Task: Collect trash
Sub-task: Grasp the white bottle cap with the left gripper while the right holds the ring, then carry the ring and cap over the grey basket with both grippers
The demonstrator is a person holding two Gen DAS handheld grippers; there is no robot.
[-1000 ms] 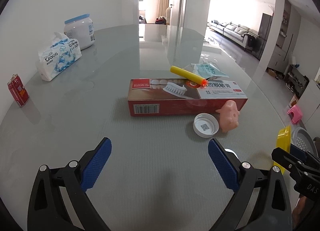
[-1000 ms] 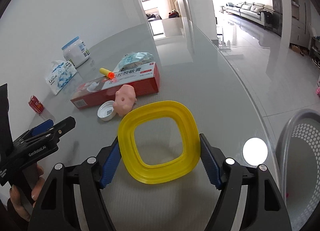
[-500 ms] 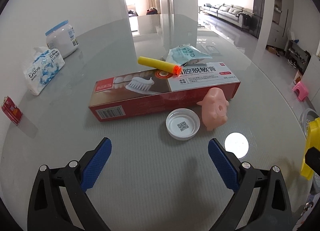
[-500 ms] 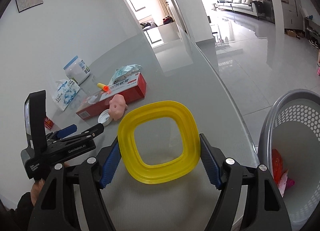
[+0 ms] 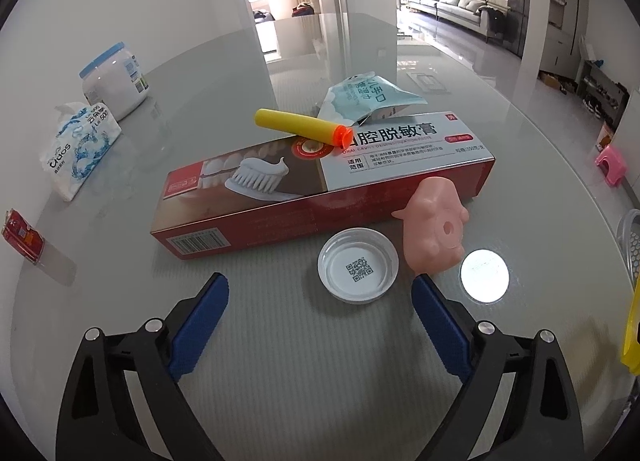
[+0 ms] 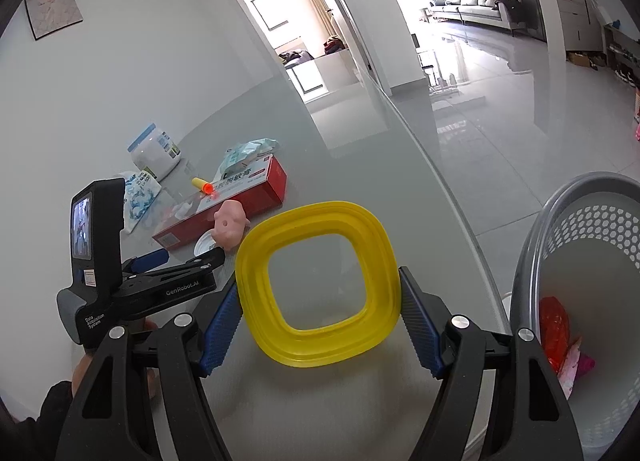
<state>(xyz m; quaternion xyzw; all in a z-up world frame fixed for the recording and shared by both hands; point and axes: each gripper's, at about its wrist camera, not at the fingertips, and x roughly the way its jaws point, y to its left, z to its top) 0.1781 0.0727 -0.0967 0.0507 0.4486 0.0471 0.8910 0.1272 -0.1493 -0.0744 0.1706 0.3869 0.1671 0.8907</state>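
Note:
A red toothpaste box [image 5: 320,189] lies on the glass table with a yellow tube [image 5: 300,127] on top and a teal wrapper [image 5: 368,95] behind it. In front of the box are a white lid [image 5: 358,265] and a pink pig toy [image 5: 434,233]. My left gripper [image 5: 319,281] hangs open just short of the lid, nothing between its fingers; it also shows as the left gripper [image 6: 184,257] in the right wrist view. My right gripper [image 6: 318,289] is shut on a yellow square ring [image 6: 320,349], held above the table edge beside the grey basket [image 6: 560,229].
The basket holds red and pink wrappers [image 6: 554,317]. At the table's left stand a white jar [image 5: 114,81], a tissue pack [image 5: 78,145] and a red can [image 5: 22,235]. A pink stool [image 5: 610,165] is on the floor beyond the rounded table edge.
The left gripper has come nearer to the box, lid and pig and dipped a little. The right gripper with the ring has swung right, bringing the basket into view.

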